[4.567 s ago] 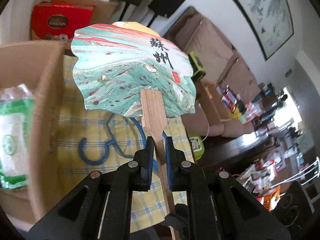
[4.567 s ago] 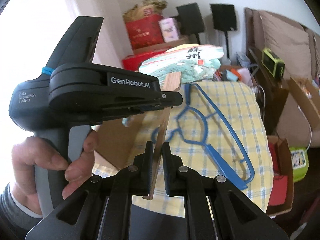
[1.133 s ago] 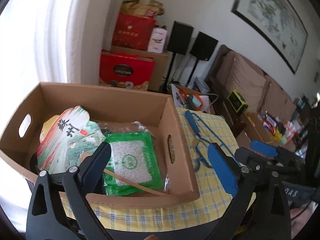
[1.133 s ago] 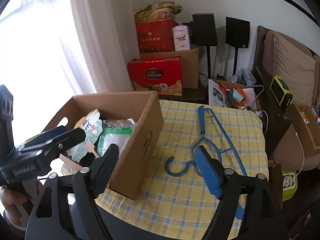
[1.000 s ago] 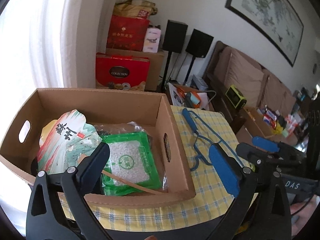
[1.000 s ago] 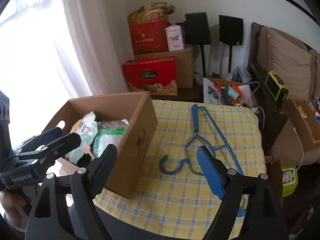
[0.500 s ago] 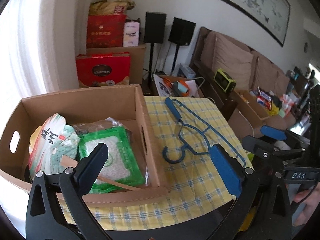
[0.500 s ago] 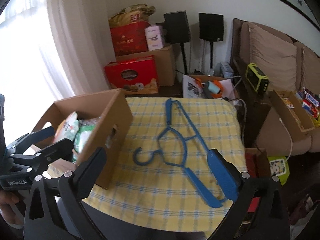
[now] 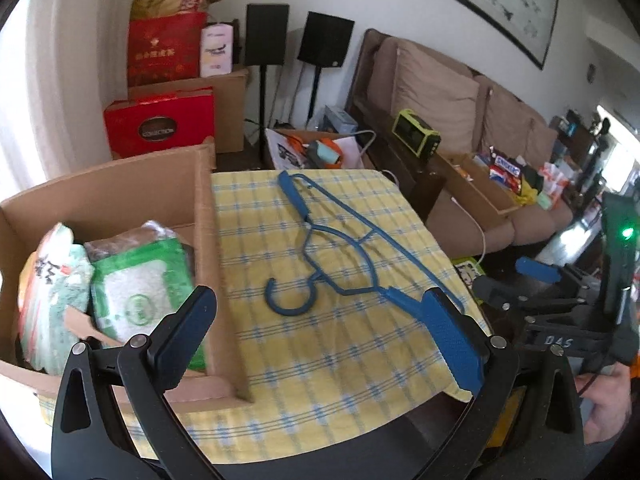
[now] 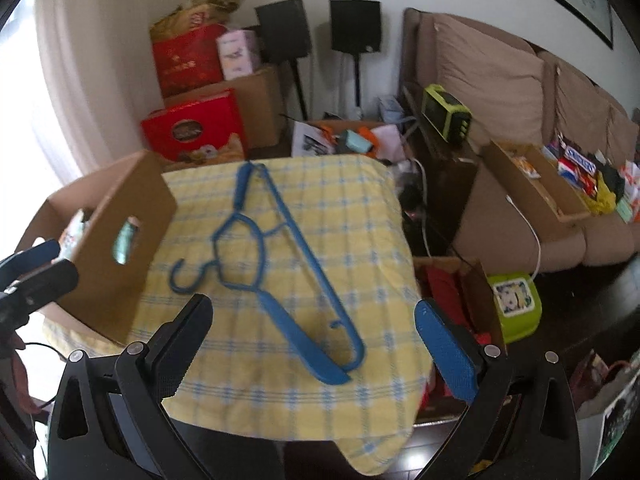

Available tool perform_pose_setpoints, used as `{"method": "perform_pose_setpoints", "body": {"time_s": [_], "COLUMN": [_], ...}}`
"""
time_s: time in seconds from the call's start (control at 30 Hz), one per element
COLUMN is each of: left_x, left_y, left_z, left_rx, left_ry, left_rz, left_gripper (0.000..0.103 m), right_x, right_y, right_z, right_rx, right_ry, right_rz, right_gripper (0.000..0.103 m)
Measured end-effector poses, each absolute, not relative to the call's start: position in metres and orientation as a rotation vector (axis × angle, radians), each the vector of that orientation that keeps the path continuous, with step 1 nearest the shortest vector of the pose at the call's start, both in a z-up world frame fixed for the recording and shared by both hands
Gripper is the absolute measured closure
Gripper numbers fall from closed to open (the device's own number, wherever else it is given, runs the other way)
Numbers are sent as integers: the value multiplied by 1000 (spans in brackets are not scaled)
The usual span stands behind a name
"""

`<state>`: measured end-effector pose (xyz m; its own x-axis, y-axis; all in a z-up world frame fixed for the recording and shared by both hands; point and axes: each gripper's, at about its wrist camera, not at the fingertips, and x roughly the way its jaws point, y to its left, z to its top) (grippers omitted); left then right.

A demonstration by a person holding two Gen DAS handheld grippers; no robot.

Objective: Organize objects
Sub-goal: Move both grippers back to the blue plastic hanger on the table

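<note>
1. Left wrist cam: rides the left tool (image 9: 316, 316), pitched down over the bench (image 9: 320, 360) from its near edge, close in; cardboard box (image 9: 120, 188) at left, hanger (image 9: 340, 240) centre.
2. Right wrist cam: rides the right tool (image 10: 312, 324), same downward pitch, set further right; box (image 10: 132, 208) seen from its outer side.
3. Shared: hanger (image 10: 280, 240), checked cloth (image 10: 340, 220), box, sofa (image 10: 500, 80), speakers (image 10: 354, 26). Each view catches the other tool at its edge.
</note>
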<state>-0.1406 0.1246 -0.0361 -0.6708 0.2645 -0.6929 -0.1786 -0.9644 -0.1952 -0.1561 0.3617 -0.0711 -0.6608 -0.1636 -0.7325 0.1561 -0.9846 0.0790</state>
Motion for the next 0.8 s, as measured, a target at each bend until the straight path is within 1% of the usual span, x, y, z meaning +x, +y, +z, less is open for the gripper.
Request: {"method": "perform_pose_setpoints", "body": {"time_s": [0.13,0.3,0.47,0.67,0.8], "left_x": [-149,-161,-172,-189,-199], "left_y": [138,154,175,191,199], "left_z": [-42,-54,-65,-80,-89], "left_rx": [-1153,-1208,-1238,-1281,-1292], "left_ry": [-191,-215,-168,-158,-144], "left_rz": [2611,2565,2543,2522,2522], "left_gripper": [0,0,0,1,1], "right_x": [-156,-155,-157,-160,-165], "right_y": [371,371,366,358,360], "right_z": [-83,-98,-112,-127,-136], "right_rx": [1217,1227,1228,1218,1222], "right_ry": [-19,26,48,115,94], "right_rz": [-2704,-2672,-2638,-2606,-2586], "right_gripper": [1,1,1,1,2]}}
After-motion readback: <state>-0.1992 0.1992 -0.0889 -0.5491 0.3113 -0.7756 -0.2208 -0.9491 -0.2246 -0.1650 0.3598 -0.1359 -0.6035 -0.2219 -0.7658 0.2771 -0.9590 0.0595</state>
